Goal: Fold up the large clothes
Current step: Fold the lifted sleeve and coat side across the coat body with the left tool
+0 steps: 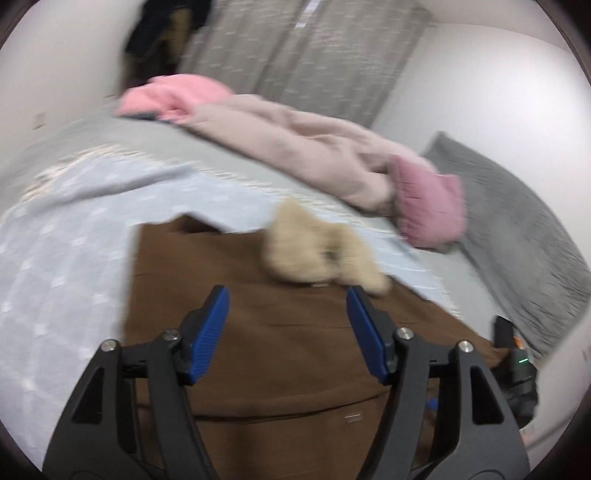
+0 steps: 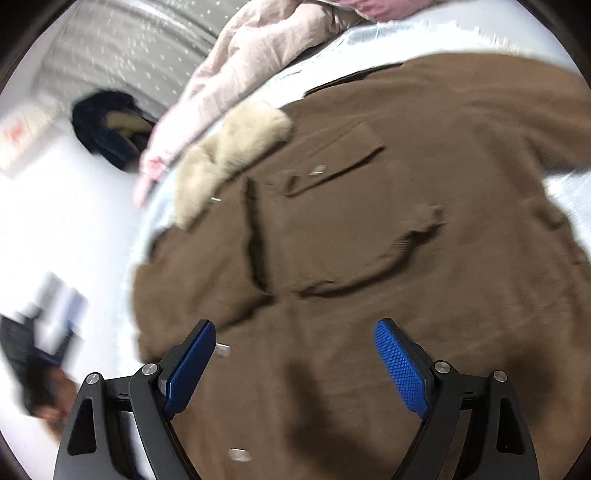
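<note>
The brown coat (image 2: 369,229) lies spread on the bed (image 1: 74,236), filling most of the right wrist view, its flap pocket (image 2: 332,162) facing up and a cream fur collar (image 2: 229,147) at its 10 o'clock edge. In the left wrist view the collar sits at the coat's 1 o'clock corner.

The left gripper (image 1: 288,328) hangs over the coat with its blue pads (image 1: 208,332) apart and nothing between them. The right gripper (image 2: 295,365) is likewise spread wide above the brown cloth, gripping nothing.

The bed is covered with a pale blue quilt (image 1: 55,277) with small white marks. Further back on it, toward 12 to 2 o'clock, sits a heap of pale pink clothes (image 1: 295,147), with a brighter pink piece (image 1: 173,92) at 11 o'clock. A grey pillow (image 1: 517,221) lies at 3 o'clock. Behind are grey patterned curtains (image 1: 295,55) and white walls (image 1: 498,74); a dark garment (image 1: 162,33) hangs at the upper left.
</note>
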`<state>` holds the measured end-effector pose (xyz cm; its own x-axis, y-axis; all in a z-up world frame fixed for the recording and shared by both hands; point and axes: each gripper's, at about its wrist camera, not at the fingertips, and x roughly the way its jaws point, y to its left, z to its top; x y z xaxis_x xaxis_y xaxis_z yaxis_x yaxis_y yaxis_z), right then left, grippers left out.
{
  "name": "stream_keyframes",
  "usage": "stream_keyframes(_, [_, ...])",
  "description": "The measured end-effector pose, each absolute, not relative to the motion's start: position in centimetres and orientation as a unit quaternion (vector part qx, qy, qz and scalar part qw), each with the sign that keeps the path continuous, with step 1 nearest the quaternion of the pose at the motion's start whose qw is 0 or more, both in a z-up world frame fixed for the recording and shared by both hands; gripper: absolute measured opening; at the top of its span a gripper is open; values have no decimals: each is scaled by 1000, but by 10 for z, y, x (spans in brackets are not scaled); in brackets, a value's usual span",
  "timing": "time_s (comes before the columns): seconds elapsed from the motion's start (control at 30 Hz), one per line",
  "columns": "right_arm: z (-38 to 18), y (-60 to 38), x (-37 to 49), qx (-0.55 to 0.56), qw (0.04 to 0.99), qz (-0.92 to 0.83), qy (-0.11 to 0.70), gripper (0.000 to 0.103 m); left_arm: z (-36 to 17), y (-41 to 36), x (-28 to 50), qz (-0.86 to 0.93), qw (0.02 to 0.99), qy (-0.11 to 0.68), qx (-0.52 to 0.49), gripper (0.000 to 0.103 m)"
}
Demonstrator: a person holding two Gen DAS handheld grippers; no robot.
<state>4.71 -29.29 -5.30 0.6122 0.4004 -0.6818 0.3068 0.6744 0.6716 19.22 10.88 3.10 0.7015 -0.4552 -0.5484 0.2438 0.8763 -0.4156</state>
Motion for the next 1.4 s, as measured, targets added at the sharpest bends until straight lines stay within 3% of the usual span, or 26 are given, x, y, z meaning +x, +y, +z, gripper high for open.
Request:
stream_keyframes(0.1, [-52,-280,67,424,800,72,419,89,8,140,194,-138,912,352,-160,48])
stream_keyframes(0.2, [-55,-257,93,368,823,79,425,86,-25,166,194,-117,902,374,-181,37])
stream_keyframes(0.27, [-62,-245,108,338,832,82,433,77,-33,168,200,-109,893,399,-176,22])
stream_keyframes(0.53, [-74,-221,179,241,865,39,438,69,-40,153,232,-124,907,381,-131,21])
stream_keyframes(0.63, [-76,-209,197,192,874,17,446,20,-43,143,244,-125,910,376,-123,21])
stream_keyframes(0.67, [-67,-207,194,184,882,18,433,9,-42,141,246,-127,913,369,-121,21])
stream_keyframes(0.87, [7,-203,169,133,947,11,291,9,-53,119,257,-130,920,364,-66,21])
stream_keyframes(0.97, [-24,-214,184,103,935,-47,337,13,-86,112,272,-101,897,429,-41,21])
stream_keyframes(1.07, [-78,-228,205,105,894,-71,429,23,-85,112,271,-93,898,429,-38,21])
stream_keyframes(1.2, [-52,-219,199,73,900,-82,422,28,-72,106,260,-83,904,419,-7,23])
stream_keyframes(1.27, [-39,-211,188,66,905,-74,413,49,-63,104,253,-92,906,412,-5,27])
stream_keyframes(1.33, [-27,-202,174,63,912,-57,402,63,-57,101,248,-101,908,407,-10,33])
stream_keyframes(1.4, [-21,-195,162,53,914,-52,400,65,-53,95,239,-113,909,401,-6,48])
